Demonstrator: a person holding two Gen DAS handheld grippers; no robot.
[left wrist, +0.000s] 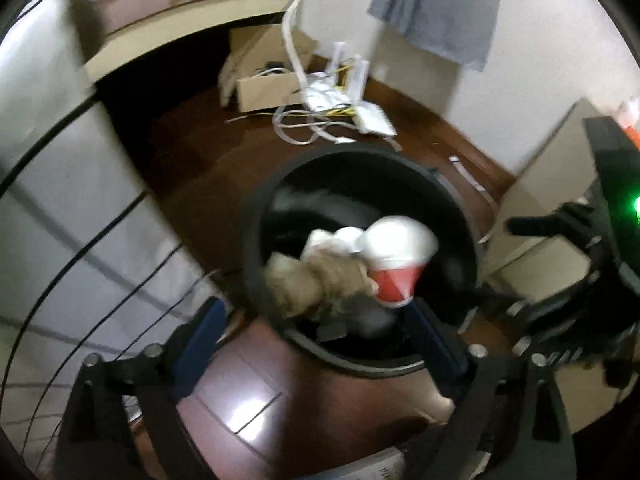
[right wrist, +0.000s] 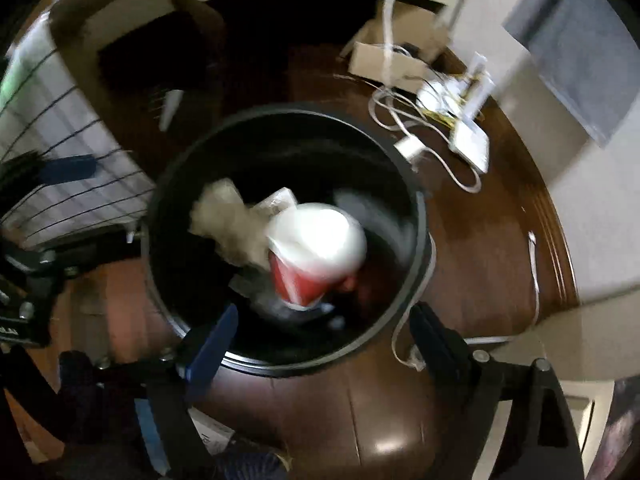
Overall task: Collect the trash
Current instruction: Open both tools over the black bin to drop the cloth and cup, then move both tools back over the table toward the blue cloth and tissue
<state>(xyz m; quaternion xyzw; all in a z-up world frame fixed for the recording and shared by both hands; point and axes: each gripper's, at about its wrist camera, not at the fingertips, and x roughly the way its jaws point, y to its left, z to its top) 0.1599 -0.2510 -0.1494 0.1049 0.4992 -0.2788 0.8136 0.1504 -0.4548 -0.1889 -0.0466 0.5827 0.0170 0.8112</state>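
Red-and-white paper cup (right wrist: 316,256) and brown crumpled paper (left wrist: 316,280) sit blurred inside the black bin (right wrist: 404,160), directly below both grippers. Left gripper (left wrist: 320,336) & right gripper (right wrist: 320,344) both spread wide, nothing btwn fingers. Cup tilted, mouth up. Bin bottom too dark to read.
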